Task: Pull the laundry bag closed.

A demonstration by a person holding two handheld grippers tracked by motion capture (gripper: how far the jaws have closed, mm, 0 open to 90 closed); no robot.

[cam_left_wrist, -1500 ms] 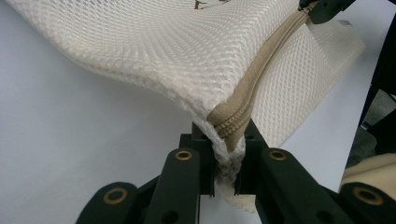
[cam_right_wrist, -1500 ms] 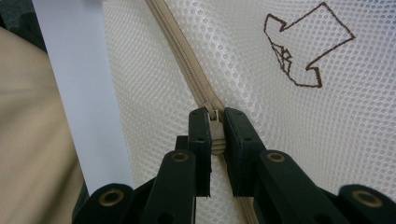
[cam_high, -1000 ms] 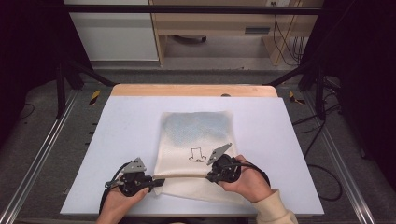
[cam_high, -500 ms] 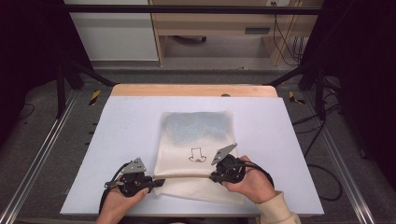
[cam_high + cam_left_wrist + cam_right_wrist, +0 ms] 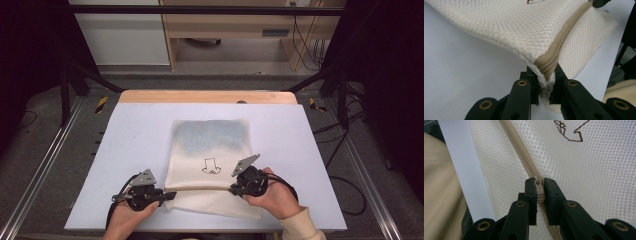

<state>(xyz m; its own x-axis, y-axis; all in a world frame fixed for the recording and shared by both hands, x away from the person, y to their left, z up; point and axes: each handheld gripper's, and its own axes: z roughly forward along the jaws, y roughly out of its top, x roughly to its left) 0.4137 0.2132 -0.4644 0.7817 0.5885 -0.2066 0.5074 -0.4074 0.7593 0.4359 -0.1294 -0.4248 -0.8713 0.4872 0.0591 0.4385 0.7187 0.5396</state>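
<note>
A: Look at the tabletop (image 5: 125, 130): a cream mesh bag (image 5: 210, 150) lies flat in the middle, its near end toward the person, with a small dark outline figure (image 5: 211, 166) stitched on top.

B: And both hands are on it. The left gripper (image 5: 167, 195) is at the bag's near left corner. In the left gripper view its fingers (image 5: 534, 85) are clamped tight on the mesh right where the tan zipper (image 5: 564, 40) ends.

A: The corner looks lifted a little off the white surface there, bunched between the fingers.

B: Over to the right gripper (image 5: 232, 190), on the bag's near right side. From its own camera, the fingers (image 5: 531, 192) are pinched on the zipper pull (image 5: 538, 186), with the zipper tape (image 5: 520, 150) running away up the mesh.

A: So one gripper holds the bag's corner, the other holds the pull, and the zipper runs across between them along the near part of the bag.

B: Right. The stitched figure (image 5: 570, 130) sits just beyond the right fingers, and a beige sleeve (image 5: 300, 227) shows at the person's right wrist.
</note>
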